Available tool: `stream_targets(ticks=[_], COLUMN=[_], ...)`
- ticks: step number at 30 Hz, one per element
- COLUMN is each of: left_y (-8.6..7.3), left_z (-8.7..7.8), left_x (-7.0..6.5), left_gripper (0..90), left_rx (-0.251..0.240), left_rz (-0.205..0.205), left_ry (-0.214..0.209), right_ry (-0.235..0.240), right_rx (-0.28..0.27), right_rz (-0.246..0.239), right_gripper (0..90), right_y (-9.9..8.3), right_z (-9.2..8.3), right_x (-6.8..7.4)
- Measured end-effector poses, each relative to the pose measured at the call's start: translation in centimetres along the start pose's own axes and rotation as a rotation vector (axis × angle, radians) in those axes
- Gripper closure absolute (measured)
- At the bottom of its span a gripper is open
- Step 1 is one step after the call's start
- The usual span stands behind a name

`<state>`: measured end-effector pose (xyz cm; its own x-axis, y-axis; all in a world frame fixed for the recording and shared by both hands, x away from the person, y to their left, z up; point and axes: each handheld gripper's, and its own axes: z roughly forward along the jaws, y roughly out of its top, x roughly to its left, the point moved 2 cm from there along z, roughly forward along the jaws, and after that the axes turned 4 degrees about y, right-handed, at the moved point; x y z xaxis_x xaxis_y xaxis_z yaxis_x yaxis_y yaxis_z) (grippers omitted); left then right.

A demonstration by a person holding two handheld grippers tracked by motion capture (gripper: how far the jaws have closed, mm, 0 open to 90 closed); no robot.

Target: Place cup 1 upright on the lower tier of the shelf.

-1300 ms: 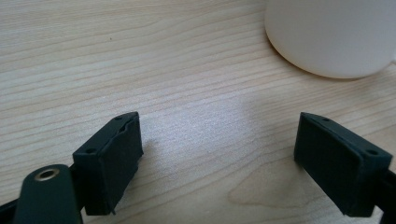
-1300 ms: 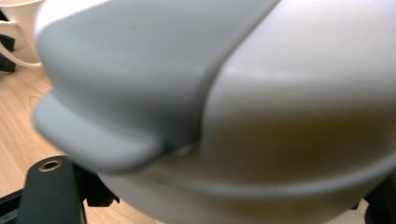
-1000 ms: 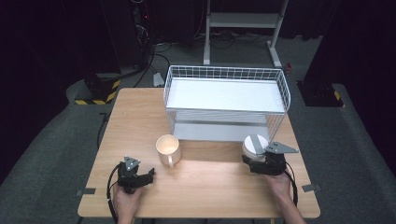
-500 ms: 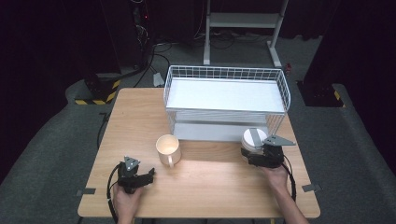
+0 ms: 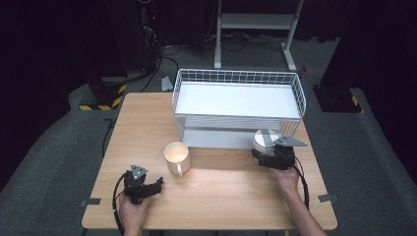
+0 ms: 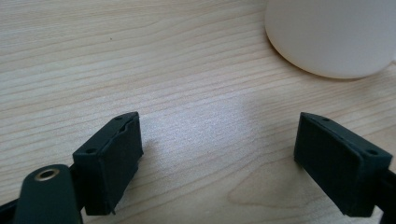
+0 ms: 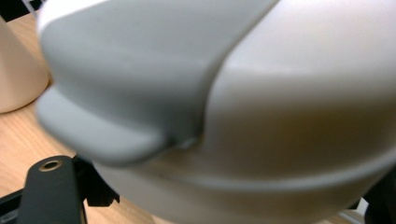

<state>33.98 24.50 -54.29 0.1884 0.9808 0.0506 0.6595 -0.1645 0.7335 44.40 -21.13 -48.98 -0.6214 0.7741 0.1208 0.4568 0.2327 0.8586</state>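
Lidded white container [image 5: 264, 139] with its grey flap lid sits at the table's [image 5: 231, 196] four o'clock edge, just in front of the wire basket [image 5: 237, 78], and I have my right gripper [image 5: 268, 156] hard up against it. In the right gripper view the container [image 7: 261, 116] swells between the jaws, so I judge them clamped around its body (the pads themselves are hidden), ready for carrying. My left gripper [image 5: 147, 186] rests at seven o'clock, jaws apart over bare wood, parked near the cream mug [image 5: 176, 156] so it stays out of the way.
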Motion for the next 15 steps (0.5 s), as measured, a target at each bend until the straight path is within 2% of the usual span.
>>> stream_targets(ticks=[15], left_y=[0.0], left_z=[0.0], left_x=[0.0], left_gripper=[15.4], left_rx=[0.0], left_rz=[0.0], left_ry=[0.0], right_ry=[-0.036], right_rx=[-0.006], right_rz=[0.029], right_gripper=[18.4], right_y=[0.7], right_z=[1.7], right_x=[-0.9])
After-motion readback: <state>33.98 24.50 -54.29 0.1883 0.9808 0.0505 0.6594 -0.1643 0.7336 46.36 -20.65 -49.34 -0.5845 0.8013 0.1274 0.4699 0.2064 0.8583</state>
